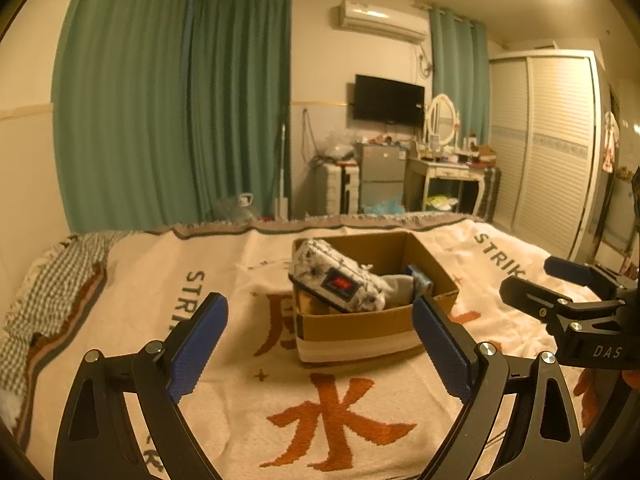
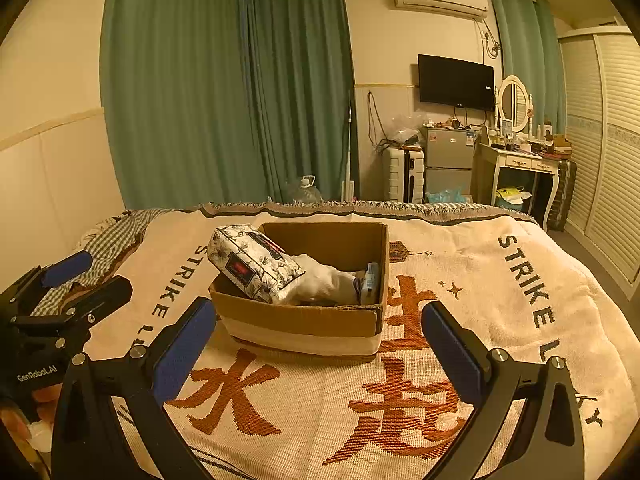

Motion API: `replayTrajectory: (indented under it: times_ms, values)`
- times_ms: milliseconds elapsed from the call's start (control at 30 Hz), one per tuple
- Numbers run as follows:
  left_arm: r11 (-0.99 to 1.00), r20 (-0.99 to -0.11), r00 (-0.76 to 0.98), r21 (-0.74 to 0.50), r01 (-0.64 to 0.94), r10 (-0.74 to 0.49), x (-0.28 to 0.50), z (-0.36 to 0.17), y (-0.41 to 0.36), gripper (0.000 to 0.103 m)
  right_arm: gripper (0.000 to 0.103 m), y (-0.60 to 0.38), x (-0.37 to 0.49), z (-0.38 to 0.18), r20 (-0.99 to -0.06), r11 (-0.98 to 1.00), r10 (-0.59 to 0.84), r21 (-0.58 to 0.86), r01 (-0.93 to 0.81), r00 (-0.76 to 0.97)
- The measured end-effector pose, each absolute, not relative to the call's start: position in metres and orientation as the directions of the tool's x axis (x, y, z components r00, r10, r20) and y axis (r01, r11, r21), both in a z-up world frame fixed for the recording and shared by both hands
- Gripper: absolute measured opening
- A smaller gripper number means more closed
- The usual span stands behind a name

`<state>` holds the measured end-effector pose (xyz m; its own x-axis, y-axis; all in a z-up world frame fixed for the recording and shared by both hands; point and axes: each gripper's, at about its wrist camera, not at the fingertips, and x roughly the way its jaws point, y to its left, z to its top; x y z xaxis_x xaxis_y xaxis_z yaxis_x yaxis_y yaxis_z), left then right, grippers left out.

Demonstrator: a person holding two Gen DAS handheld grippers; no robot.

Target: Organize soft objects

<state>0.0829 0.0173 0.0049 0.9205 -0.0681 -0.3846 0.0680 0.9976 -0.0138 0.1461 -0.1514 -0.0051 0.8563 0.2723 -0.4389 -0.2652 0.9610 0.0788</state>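
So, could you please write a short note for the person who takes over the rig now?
Left hand-held gripper: open, holds nothing, above the blanket.
Right hand-held gripper: open, holds nothing, also in front of the box.
Cardboard box stands on the bed. Inside: floral pouch, tilted over the left rim, white cloth item and small blue item.
Done: these three are in the box.
Left: no loose soft object is visible on the blanket; perhaps settle the pouch fully inside.

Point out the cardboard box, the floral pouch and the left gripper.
cardboard box [image 2: 304, 316], right wrist view, front wall.
floral pouch [image 2: 256, 262], right wrist view, top face.
left gripper [image 1: 320, 344], left wrist view, midway between fingertips.
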Motion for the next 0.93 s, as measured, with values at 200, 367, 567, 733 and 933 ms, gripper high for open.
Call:
replayTrajectory:
  times_ms: [200,367,567,733,933]
  values:
    - [0.997,-0.383,0.921,-0.007,0.072,-0.069,0.0819,0.0057,0.0169,0.095,0.103,-0.1508,0.1461,-0.005,-0.441,0.961,0.272,0.079,-0.265,0.855]
    - [0.997,-0.383,0.921,-0.005,0.074,-0.07,0.0825,0.0061,0.0166,0.095,0.103,-0.1505,0.1461,-0.0052,-0.444,0.962,0.27,0.079,-0.263,0.854]
    - [0.997,-0.38,0.922,-0.003,0.074,-0.069,0.082,0.0061,0.0156,0.095,0.103,-0.1511,0.1479,-0.0071,-0.447,0.963,0.266,0.085,-0.256,0.854]
    - [0.998,-0.388,0.919,-0.009,0.067,-0.065,0.083,0.0049,0.0151,0.095,0.103,-0.1506,0.1495,-0.0088,-0.455,0.963,0.266,0.086,-0.256,0.85]
    - [0.998,-0.386,0.92,-0.013,0.062,-0.062,0.0809,0.0039,0.0142,0.095,0.103,-0.1514,0.1513,-0.012,-0.461,0.966,0.256,0.083,-0.245,0.85]
